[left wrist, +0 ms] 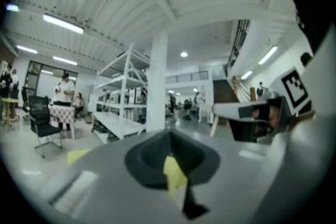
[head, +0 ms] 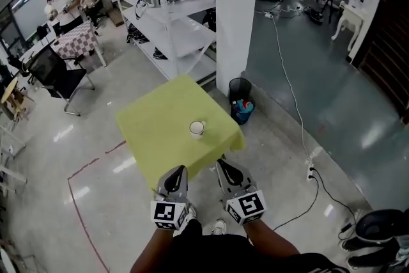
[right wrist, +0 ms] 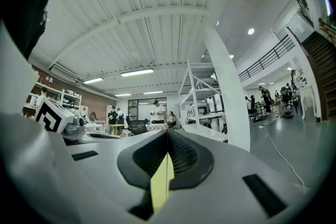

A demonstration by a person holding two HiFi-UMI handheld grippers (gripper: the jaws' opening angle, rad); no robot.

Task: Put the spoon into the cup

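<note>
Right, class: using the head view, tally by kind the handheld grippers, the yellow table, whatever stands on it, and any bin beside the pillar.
Grippers: 2, the left gripper and the right gripper
Table: 1
Cup: 1
Bin: 1
Total: 5

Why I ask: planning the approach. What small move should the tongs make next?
Probably ease both forward over the yellow table toward the cup. The left tongs and right tongs are shut, empty, at the table's near edge; no spoon shows on the table, and the cup is too small to see into.
</note>
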